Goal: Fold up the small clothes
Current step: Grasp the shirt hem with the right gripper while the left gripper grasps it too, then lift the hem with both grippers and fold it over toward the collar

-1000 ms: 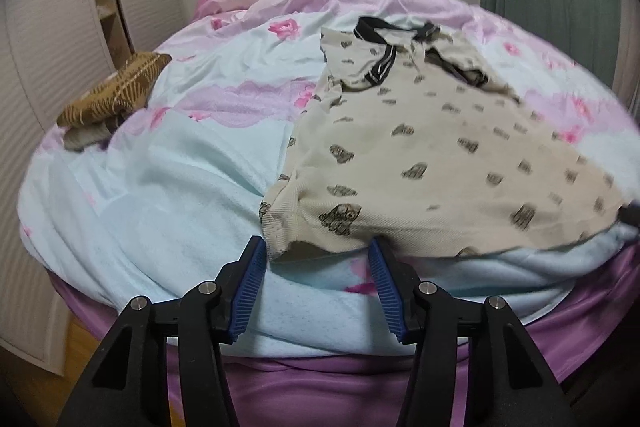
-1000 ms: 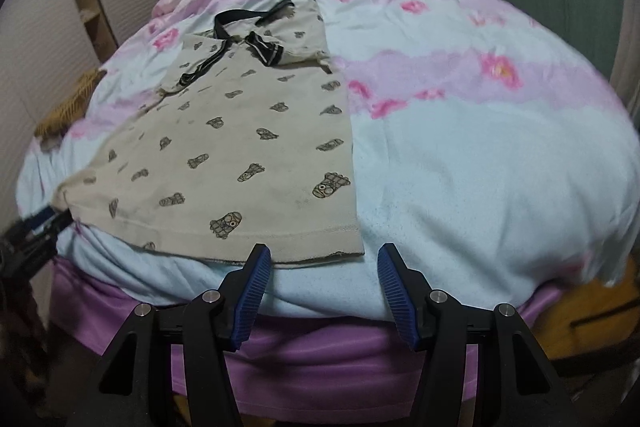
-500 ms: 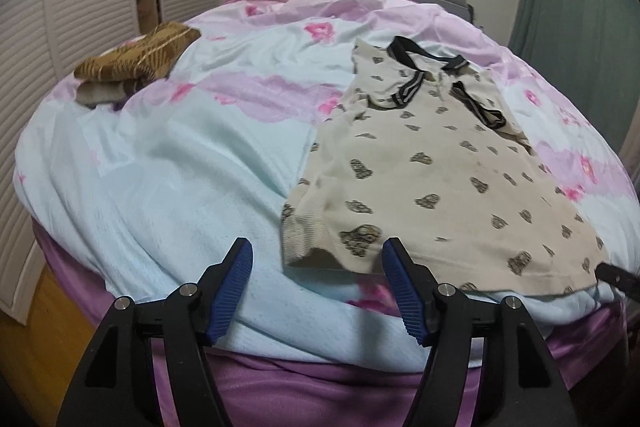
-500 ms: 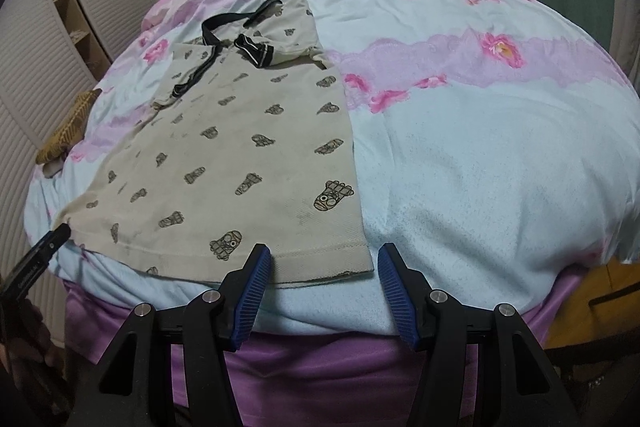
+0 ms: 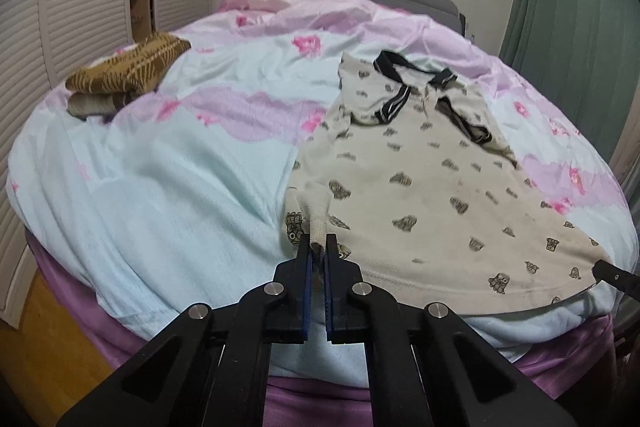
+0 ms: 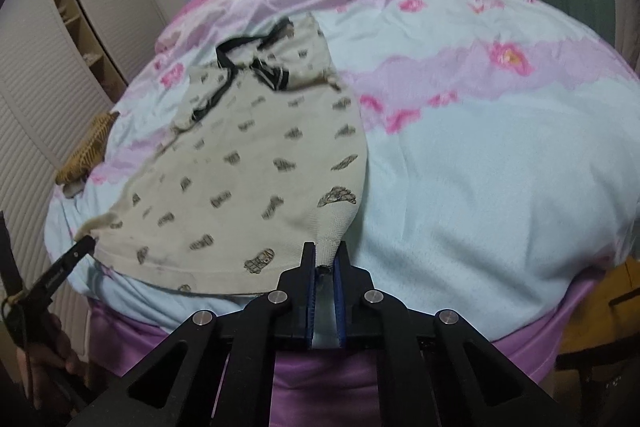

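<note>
Shirt (image 5: pixel 420 179) lay flat on the bed (image 5: pixel 180 187) (beige, printed). Left claw (image 5: pixel 318 247) had just closed, pinching its near-left hem corner; right claw (image 6: pixel 325 255) likewise clamped the near-right corner.

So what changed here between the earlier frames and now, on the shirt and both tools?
Both tools have just been closing. The left tool now pinches the near left hem corner of the beige printed shirt, bunching it up; the right tool pinches the near right hem corner. Before, both stood open at the hem. The shirt's collar end, the folded brown clothes and the floral duvet stayed put.
</note>
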`<action>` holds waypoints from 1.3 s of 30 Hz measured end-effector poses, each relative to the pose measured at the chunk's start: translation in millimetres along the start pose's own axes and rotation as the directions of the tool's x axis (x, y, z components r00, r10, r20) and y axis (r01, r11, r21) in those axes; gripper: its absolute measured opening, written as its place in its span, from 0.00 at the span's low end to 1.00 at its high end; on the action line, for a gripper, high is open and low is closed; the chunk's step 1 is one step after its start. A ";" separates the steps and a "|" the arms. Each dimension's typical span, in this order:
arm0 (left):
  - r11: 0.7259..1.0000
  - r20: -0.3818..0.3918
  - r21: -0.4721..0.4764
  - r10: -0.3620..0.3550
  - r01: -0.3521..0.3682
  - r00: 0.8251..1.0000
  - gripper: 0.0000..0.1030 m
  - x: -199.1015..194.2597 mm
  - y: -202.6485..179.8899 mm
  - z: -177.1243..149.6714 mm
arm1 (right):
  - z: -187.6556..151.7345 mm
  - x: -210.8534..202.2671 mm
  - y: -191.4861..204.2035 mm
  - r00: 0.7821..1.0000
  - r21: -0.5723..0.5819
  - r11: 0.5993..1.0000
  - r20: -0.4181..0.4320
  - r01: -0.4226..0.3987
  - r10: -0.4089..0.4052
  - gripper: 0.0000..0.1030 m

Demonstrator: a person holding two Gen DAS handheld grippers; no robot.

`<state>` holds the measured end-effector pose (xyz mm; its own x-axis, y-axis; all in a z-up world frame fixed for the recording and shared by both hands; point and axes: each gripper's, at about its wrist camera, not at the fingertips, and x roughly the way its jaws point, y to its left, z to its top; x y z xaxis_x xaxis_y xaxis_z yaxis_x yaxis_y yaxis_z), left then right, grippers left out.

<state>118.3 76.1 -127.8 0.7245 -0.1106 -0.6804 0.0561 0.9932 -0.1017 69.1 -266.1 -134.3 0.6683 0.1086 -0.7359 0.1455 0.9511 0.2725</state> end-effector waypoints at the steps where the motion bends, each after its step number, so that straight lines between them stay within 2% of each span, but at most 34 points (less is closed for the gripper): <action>1: 1.000 0.012 0.003 0.001 -0.001 1.000 0.06 -3.1 -0.8 3.1 | 1.8 -2.8 1.2 1.000 -0.003 1.000 0.013 -0.002 0.002 0.08; 9: 1.000 0.098 0.025 -0.006 0.003 0.995 0.06 -18.1 -8.2 36.4 | 22.5 -21.0 4.7 0.995 -0.017 1.000 0.100 -0.011 0.012 0.08; 15: 0.999 0.165 0.021 -0.038 0.035 0.986 0.06 -10.1 -15.9 88.5 | 76.2 -28.0 9.5 0.976 -0.016 1.000 0.217 -0.026 0.029 0.08; 19: 0.999 0.207 0.023 -0.046 0.043 0.977 0.06 5.9 -22.2 129.5 | 119.7 -14.9 16.2 0.962 -0.031 0.999 0.271 -0.032 0.039 0.08; 22: 0.999 0.225 0.030 -0.051 0.045 0.973 0.06 31.5 -28.4 166.8 | 154.5 5.5 18.6 0.957 -0.040 0.999 0.286 -0.032 0.042 0.08; 25: 0.999 0.229 0.040 -0.039 0.030 0.973 0.06 62.6 -32.6 193.8 | 187.9 33.7 17.9 0.962 -0.032 0.999 0.270 -0.038 0.045 0.08; 31: 1.000 0.163 0.010 -0.030 0.028 0.986 0.06 152.5 -32.8 243.4 | 252.4 110.8 16.3 0.975 -0.021 0.999 0.217 -0.031 0.034 0.08; 34: 1.000 0.133 0.012 -0.024 0.023 0.991 0.07 194.3 -35.1 260.9 | 275.8 145.1 15.5 0.980 -0.019 1.000 0.196 -0.018 0.021 0.08; 39: 0.999 0.079 0.041 -0.002 -0.001 0.997 0.07 254.5 -39.6 270.9 | 305.9 202.7 9.2 0.989 -0.005 1.000 0.146 -0.007 0.008 0.08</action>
<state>486.5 18.2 -100.3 0.7762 -0.1097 -0.6209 0.0836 0.9940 -0.0711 429.1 -323.8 -91.3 0.7686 0.0725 -0.6356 0.1372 0.9518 0.2745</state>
